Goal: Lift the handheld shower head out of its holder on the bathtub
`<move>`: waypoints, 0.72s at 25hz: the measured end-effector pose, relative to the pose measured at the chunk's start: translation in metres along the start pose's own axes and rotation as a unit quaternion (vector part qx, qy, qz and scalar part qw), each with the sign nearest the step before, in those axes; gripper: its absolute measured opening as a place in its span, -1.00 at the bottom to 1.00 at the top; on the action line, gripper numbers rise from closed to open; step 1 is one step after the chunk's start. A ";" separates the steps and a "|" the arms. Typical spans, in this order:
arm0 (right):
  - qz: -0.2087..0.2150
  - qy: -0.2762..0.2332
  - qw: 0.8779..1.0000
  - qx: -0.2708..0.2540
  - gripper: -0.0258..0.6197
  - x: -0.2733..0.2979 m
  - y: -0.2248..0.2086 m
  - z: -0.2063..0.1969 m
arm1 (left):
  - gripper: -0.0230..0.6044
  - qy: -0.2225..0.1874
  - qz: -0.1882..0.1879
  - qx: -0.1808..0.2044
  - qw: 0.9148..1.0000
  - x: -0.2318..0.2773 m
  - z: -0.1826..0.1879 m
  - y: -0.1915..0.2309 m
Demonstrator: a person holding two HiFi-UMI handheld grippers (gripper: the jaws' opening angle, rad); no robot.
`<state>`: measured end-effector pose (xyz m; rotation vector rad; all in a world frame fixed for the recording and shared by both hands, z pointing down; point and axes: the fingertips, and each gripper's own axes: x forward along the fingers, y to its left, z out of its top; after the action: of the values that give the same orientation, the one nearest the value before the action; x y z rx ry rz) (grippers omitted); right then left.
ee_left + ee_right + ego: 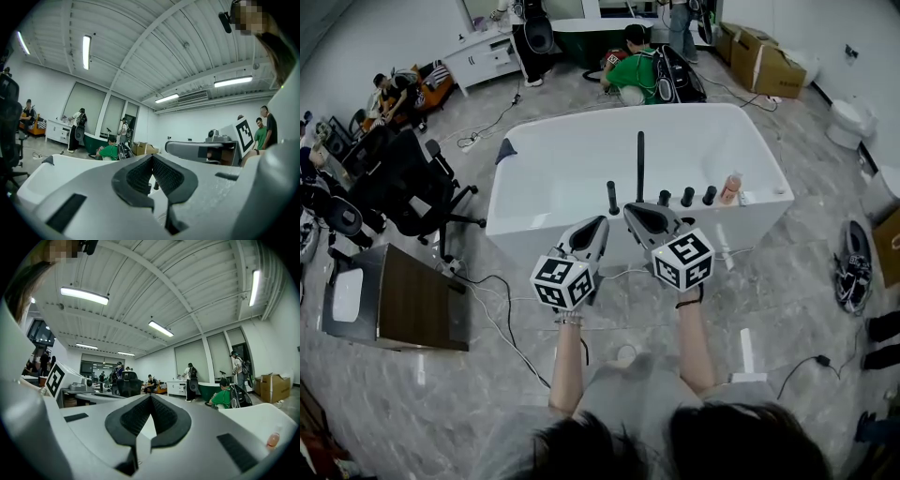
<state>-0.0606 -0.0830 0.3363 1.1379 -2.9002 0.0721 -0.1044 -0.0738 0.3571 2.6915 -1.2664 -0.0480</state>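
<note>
Grey marbled floor (pixel 787 281) of a large open room, with a white bathtub (pixel 553 178) at centre, black office chairs (pixel 412 178) to the left and cardboard boxes (pixel 764 58) at far right. Handheld shower head (pixel 639 164) (a slim black rod) stands upright in its holder on the tub's near rim, beside black knobs (pixel 686 196). Left gripper (pixel 598 225) and right gripper (pixel 634 213), jaws closed on nothing, hover near that rim, apart from the rod.

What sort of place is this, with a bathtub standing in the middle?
Probably an open workshop or test lab, not a bathroom: the white bathtub stands alone on the floor among black office chairs and cardboard boxes, with people working around it.
</note>
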 end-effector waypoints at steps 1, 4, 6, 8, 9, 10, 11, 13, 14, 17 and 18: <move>-0.002 0.000 1.000 0.001 -0.92 0.003 -0.002 0.000 | -0.91 0.000 -0.002 0.000 1.000 0.002 0.000 0.003; -0.011 -0.001 1.000 0.002 -0.92 0.008 -0.009 -0.003 | -0.91 0.001 -0.008 0.001 1.000 0.008 0.000 0.009; -0.019 -0.007 1.000 0.002 -0.92 0.010 -0.011 -0.007 | -0.91 0.000 -0.010 0.000 1.000 0.010 -0.003 0.012; -0.027 -0.013 1.000 0.002 -0.92 0.013 -0.016 -0.009 | -0.91 0.002 -0.009 0.000 1.000 0.014 -0.006 0.018; -0.028 -0.013 1.000 0.002 -0.92 0.016 -0.018 -0.009 | -0.91 0.003 -0.008 -0.001 1.000 0.016 -0.007 0.021; -0.029 -0.012 1.000 0.002 -0.92 0.017 -0.020 -0.009 | -0.91 0.004 -0.007 -0.003 1.000 0.016 -0.008 0.024; -0.028 -0.012 1.000 0.002 -0.92 0.019 -0.022 -0.008 | -0.91 0.004 -0.004 -0.005 1.000 0.017 -0.009 0.026; -0.026 -0.011 1.000 0.002 -0.92 0.024 -0.026 -0.007 | -0.91 0.001 0.000 -0.009 1.000 0.019 -0.007 0.032; -0.025 -0.010 1.000 0.002 -0.92 0.028 -0.029 -0.008 | -0.91 0.000 0.003 -0.010 1.000 0.021 -0.007 0.036; -0.018 -0.003 1.000 -0.002 -0.92 0.039 -0.040 -0.008 | -0.91 -0.002 0.011 -0.014 1.000 0.032 -0.005 0.047; -0.015 -0.002 1.000 -0.004 -0.92 0.044 -0.045 -0.006 | -0.91 -0.003 0.014 -0.015 1.000 0.036 -0.004 0.050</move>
<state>-0.0622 -0.1454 0.3460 1.1804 -2.8832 0.0592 -0.1189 -0.1326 0.3709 2.6499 -1.2948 -0.0709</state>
